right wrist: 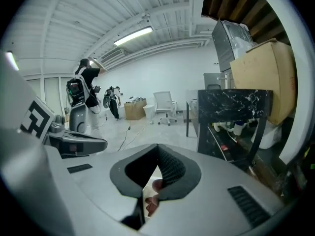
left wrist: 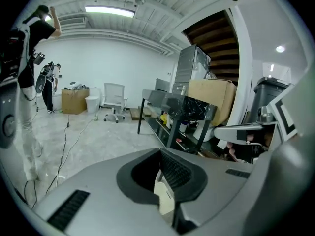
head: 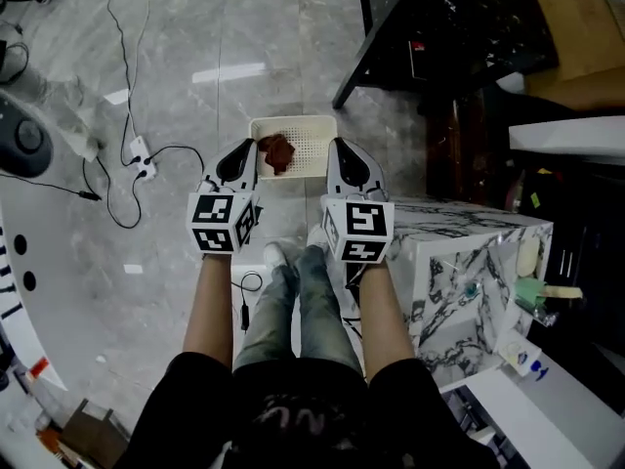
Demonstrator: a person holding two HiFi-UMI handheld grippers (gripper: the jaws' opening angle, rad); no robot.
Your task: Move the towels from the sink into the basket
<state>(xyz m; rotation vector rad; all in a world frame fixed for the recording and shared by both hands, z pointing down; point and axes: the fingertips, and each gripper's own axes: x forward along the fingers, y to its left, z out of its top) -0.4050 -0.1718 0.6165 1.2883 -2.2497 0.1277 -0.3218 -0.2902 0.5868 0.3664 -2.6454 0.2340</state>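
Note:
A white perforated basket stands on the floor in front of the person's feet. A crumpled reddish-brown towel lies in its left half. Both grippers are held side by side above the basket, pointing forward and somewhat down. My left gripper is over the basket's left edge and my right gripper over its right edge. Both are shut with nothing between the pads. In the left gripper view a sliver of the cream basket shows below the closed left gripper. A bit of the towel shows below the closed right gripper.
A marble-patterned sink unit stands at the right, close to the right arm. A dark table stands beyond it. Cables and a power strip lie on the grey floor to the left. A white robot base is at the far left.

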